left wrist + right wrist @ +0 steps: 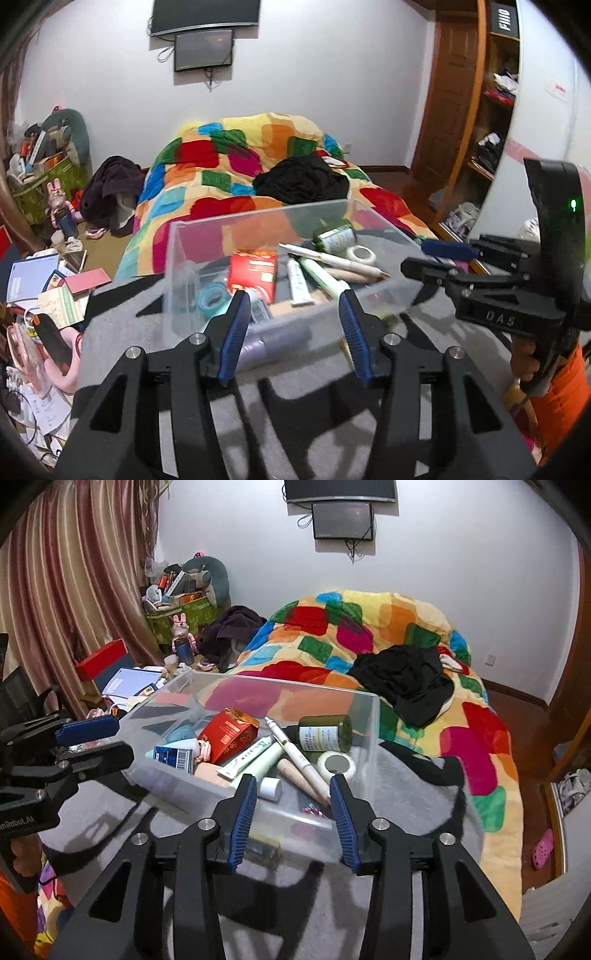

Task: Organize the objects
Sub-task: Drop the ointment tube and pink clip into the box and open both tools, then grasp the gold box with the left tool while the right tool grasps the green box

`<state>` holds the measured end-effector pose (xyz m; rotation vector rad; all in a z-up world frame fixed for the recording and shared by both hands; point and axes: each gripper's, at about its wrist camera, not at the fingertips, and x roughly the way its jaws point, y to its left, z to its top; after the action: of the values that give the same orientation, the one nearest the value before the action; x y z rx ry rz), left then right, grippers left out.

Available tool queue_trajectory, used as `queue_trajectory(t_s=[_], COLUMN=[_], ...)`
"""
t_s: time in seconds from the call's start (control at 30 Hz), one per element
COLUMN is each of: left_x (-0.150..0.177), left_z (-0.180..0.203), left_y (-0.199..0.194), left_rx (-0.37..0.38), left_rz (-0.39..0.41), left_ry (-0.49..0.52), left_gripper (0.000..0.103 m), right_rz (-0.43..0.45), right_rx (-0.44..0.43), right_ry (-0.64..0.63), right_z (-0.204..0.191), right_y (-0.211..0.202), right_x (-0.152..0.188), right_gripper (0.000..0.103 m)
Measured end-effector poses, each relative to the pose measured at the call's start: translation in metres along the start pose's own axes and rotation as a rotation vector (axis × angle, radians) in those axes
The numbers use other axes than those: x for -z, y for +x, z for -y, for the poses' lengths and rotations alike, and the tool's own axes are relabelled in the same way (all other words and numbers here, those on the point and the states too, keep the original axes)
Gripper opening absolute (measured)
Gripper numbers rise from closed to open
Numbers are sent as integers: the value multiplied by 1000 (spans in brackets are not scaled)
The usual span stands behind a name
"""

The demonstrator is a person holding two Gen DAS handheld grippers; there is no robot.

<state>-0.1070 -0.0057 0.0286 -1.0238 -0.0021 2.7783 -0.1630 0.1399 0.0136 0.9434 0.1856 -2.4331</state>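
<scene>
On the left, the left claw [291,314] hovers just short of the near wall of the clear plastic bin [177,258], its blue pads well apart and holding nothing. The bin sits on a grey and black cloth [122,332] at the foot of the bed, with the patchwork quilt [221,166] behind it. Inside, from the left, lie a roll of pale blue tape [210,297], a red carton [253,273], a white tube [298,282], a pale green tube [321,278], a white pen [332,260], a dark green jar [334,236] on its side, and a ring of white tape [360,254] at the right. Farther right, the right claw [293,788] hangs over the bin's near edge above the white cap [269,788] of the green tube; its pads also stand apart and empty.

The contents look light. The tubes are probably soft and would give under a hard squeeze, so they are best taken near the stiff cap end. The pen is thin, smooth and likely to roll or slip; a grip across its middle seems safest. The carton may crush, so its narrow sides suit a gentle grip. The jar appears rigid and heavier, and may roll; closing across its round body should steady it.
</scene>
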Motion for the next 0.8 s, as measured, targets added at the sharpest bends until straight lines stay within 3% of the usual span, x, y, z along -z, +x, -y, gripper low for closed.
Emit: queue_trajectory(t_s=[0.27,0.4,0.57,0.6,0.67,0.73,0.8], left_x=[26,30,31,31,34,38,41], left_z=[35,47,53,51,46,45,44], left_y=[28,61,86,90,90,85,78], left_rx=[49,87,79,69,88,99,80], left_rz=[-123,-258,-339,-348,-345,-336,-318], left_ry=[92,88,86,81,51,42,46], left_gripper=[50,50,49,40,36,24,23], right_rz=[6,-10,-36,-42,-62,-75,-89], right_rx=[28,33,25,21,-3,-18,-28], right_ry=[-4,1,18,22,27,29,25], right_z=[4,5,5,4,1,-3,-9], right_y=[-19,-19,-11,-9,-3,2,9], right_x=[20,32,38,39,42,44,44], right_gripper=[44,45,45,45,45,45,46])
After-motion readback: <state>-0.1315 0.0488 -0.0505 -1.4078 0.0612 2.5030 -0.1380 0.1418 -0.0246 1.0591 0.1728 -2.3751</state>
